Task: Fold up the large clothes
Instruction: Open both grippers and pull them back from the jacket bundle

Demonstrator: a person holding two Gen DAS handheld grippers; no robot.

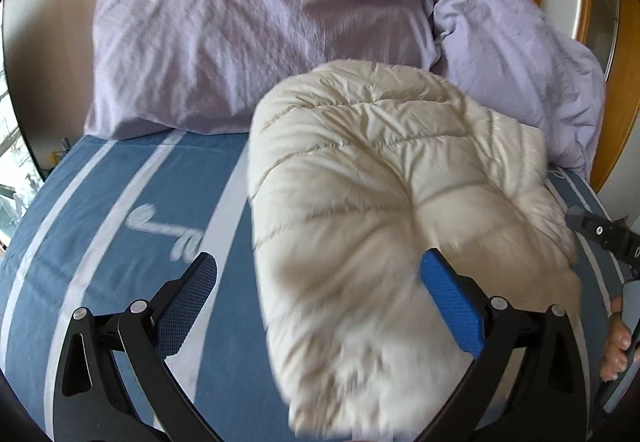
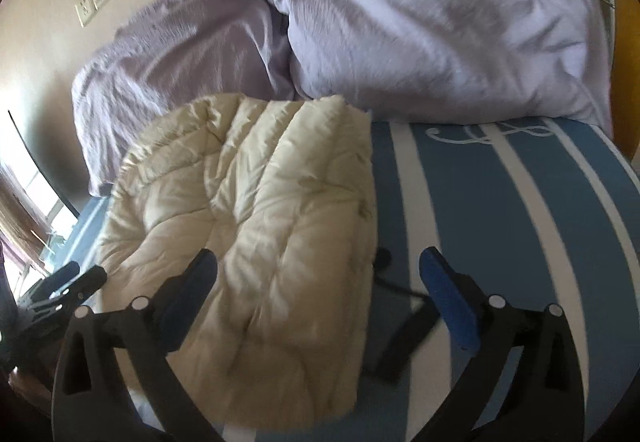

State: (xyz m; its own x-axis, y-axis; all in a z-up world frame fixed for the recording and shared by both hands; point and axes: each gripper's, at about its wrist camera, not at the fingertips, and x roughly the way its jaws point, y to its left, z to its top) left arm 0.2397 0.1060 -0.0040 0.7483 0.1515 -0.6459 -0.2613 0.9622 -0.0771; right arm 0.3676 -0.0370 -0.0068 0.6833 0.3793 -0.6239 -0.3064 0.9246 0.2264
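The cream quilted jacket (image 1: 360, 210) is seen folded into a bundle on the striped bed (image 1: 100, 210), just in front of the lilac pillows (image 1: 248, 42). Both the left gripper (image 1: 318, 270) and the right gripper (image 2: 318, 266) are held released, with nothing pinched. The bundle is best pressed flat and its edges squared. No container is seen.

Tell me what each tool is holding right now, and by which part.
Nothing is held. The left tool and the right tool both stand open above the cream puffer jacket, which lies folded on the striped bed cover.
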